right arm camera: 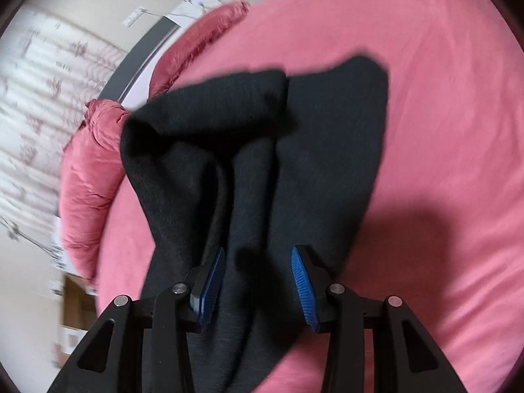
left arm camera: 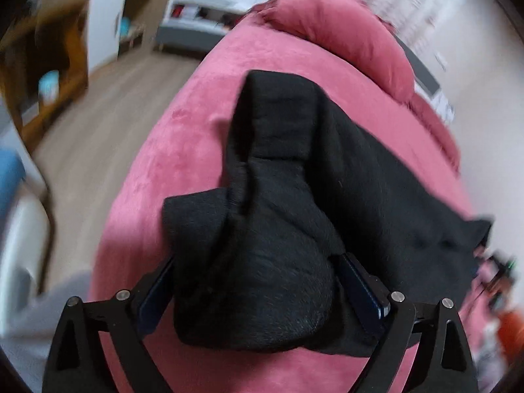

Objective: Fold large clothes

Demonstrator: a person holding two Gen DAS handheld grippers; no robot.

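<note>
Between the blue pads of my left hand-held gripper (left arm camera: 255,281) I am gripping a thick bunch of the black garment (left arm camera: 294,180), and my right hand-held gripper (right arm camera: 258,281) is straddling another fold of it, though its jaws are standing apart from the cloth, so I am judging it released. The garment is draping ahead of both grippers onto the pink bed (left arm camera: 196,124), partly lifted and partly lying on the cover. It looks soft, fleecy and fairly heavy, limp rather than stiff, so I am expecting it to sag; an edge or corner would be a cleaner hold than a bunch. Beyond it a pink pillow (left arm camera: 344,32) is lying at the bed's far end, and left of my left gripper wooden floor (left arm camera: 108,104) is showing.
</note>
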